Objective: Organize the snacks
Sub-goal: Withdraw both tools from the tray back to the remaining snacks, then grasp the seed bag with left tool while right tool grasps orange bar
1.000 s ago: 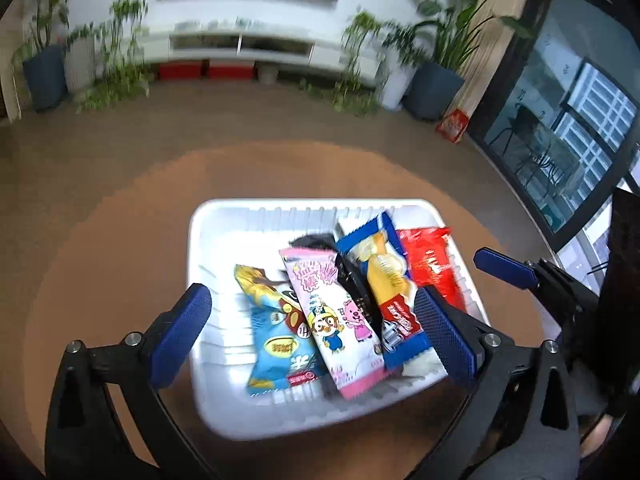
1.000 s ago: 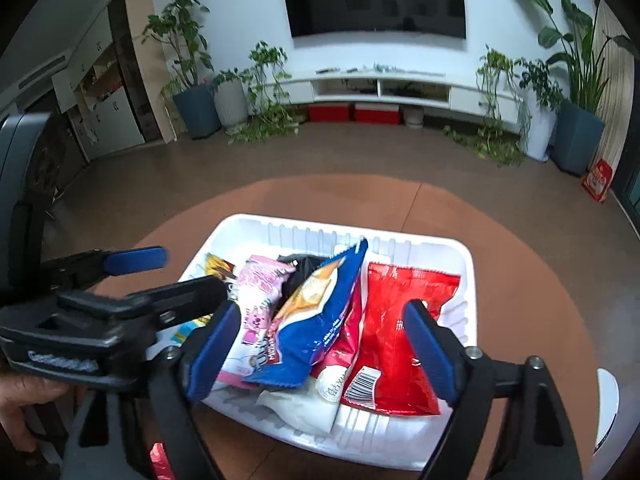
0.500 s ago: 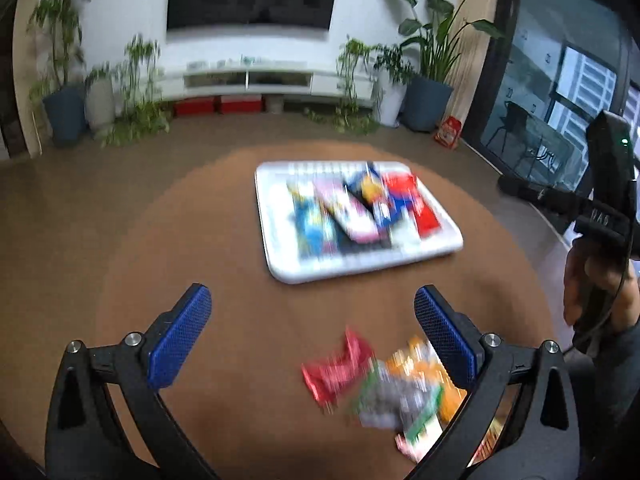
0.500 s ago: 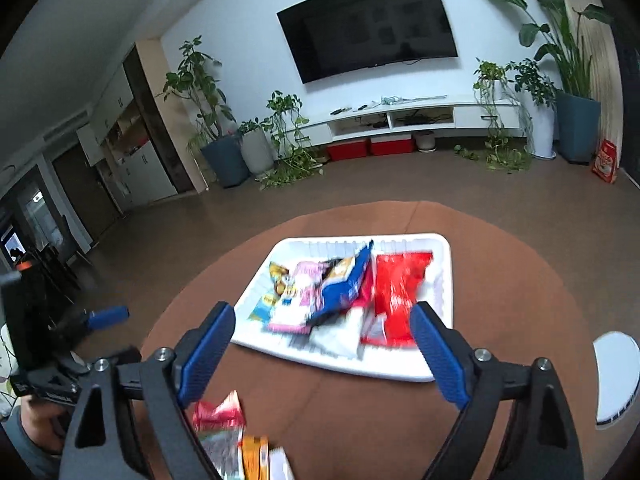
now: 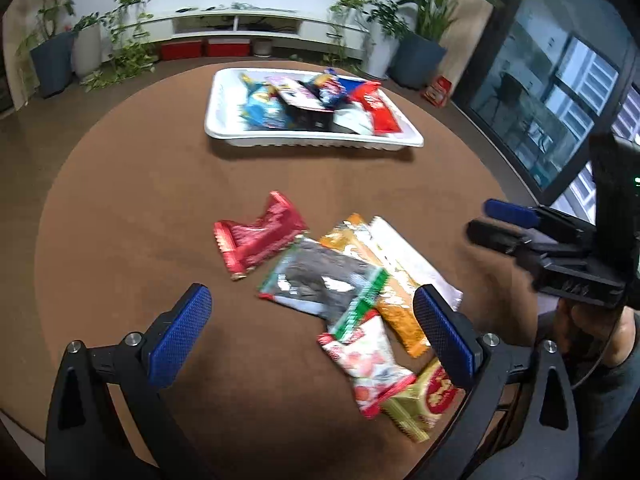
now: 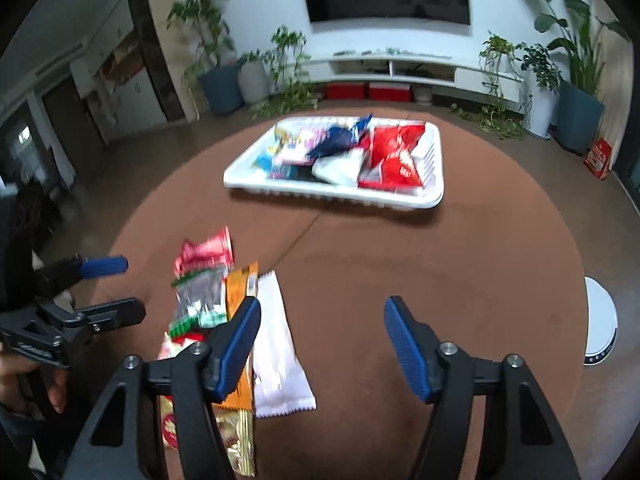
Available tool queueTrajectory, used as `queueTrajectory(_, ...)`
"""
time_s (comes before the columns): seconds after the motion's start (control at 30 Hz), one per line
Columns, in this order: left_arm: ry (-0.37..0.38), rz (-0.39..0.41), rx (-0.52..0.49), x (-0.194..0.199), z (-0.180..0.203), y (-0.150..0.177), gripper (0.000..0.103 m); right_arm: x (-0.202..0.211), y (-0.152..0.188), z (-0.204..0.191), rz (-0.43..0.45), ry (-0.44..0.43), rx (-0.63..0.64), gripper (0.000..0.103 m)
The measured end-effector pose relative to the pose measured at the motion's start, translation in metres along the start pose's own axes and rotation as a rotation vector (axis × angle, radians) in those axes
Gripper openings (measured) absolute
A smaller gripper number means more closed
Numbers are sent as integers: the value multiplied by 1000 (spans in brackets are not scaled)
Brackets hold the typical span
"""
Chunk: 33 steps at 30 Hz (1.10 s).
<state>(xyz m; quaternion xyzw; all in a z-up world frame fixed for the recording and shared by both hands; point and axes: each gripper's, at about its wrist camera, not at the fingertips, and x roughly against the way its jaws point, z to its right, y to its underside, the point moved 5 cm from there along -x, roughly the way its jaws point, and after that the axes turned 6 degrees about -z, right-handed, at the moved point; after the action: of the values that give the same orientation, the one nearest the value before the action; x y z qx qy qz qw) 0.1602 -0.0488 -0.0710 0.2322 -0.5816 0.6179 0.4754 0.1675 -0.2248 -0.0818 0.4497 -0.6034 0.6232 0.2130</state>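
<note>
Between open left hand-held gripper [image 5: 312,336] jaws — loose snack packets [image 5: 336,280], tray [image 5: 224,128] beyond

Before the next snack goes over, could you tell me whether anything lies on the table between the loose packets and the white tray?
Nothing visible does. Between the loose packets and the white tray there is only bare brown table. The tray already holds several packets, though its left part looks free.
</note>
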Motion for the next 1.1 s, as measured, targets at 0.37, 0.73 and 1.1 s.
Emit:
queueTrajectory(0.37, -71, -101, 95, -40, -3, -36, 101, -9, 10, -13, -26, -22, 49, 67)
queueTrajectory(0.73, -174, -198, 78, -77, -23, -29, 99, -11, 13, -11, -35, -14, 62, 67)
queueTrajectory(1.1, -217, -167, 111, -58, -61, -26, 99, -15, 13, -19, -41, -10, 80, 67)
